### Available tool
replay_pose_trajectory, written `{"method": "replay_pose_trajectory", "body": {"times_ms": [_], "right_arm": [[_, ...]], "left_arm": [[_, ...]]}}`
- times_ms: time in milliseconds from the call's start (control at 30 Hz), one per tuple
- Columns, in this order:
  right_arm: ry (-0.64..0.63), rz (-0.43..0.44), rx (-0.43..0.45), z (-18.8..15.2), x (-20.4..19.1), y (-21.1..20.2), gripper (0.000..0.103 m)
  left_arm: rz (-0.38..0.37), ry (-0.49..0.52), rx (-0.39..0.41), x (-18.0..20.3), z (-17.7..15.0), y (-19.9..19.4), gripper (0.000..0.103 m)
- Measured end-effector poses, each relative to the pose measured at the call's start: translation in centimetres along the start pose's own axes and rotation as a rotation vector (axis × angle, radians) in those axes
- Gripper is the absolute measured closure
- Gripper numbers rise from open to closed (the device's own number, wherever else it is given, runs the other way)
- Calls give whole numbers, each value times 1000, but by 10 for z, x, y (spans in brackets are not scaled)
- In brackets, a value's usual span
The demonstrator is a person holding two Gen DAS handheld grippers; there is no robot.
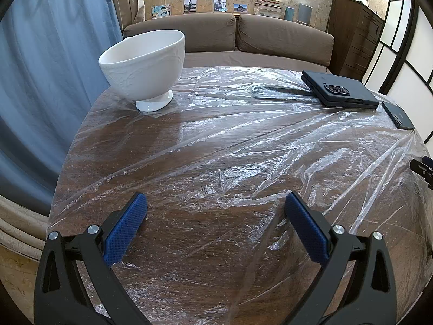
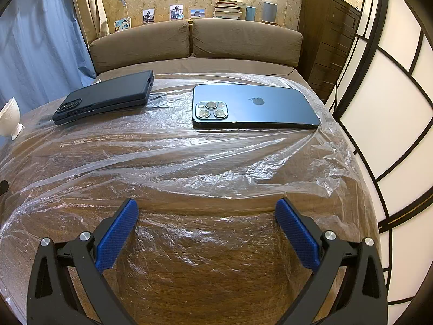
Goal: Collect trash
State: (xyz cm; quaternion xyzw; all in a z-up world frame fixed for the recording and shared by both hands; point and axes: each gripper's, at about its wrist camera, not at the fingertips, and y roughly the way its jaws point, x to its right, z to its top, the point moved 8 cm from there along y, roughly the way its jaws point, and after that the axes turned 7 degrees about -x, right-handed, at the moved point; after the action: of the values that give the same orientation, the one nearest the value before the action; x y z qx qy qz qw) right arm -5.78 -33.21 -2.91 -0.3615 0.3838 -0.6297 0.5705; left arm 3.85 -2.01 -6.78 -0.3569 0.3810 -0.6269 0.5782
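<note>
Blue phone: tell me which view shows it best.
Right wrist view: the blue phone lies whole and near, its camera cluster and logo clear. The left wrist view catches it only as a small dark sliver at the table's right edge.

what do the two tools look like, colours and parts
Both look alike. The left tool and right tool each have two black plastic arms with triangular cut-outs, silver round bolt heads at the pivots, and flat blue finger pads with a fine dimpled grid texture. No cables, markings or sleeves show.
</note>
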Motion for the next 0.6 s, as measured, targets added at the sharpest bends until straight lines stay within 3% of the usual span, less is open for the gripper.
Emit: {"method": "replay_pose_trajectory", "body": {"times_ms": [600], "right_arm": [[0, 1, -1, -1, 0, 0, 4]], "left_arm": [[0, 0, 0, 0, 1, 1, 1]]}}
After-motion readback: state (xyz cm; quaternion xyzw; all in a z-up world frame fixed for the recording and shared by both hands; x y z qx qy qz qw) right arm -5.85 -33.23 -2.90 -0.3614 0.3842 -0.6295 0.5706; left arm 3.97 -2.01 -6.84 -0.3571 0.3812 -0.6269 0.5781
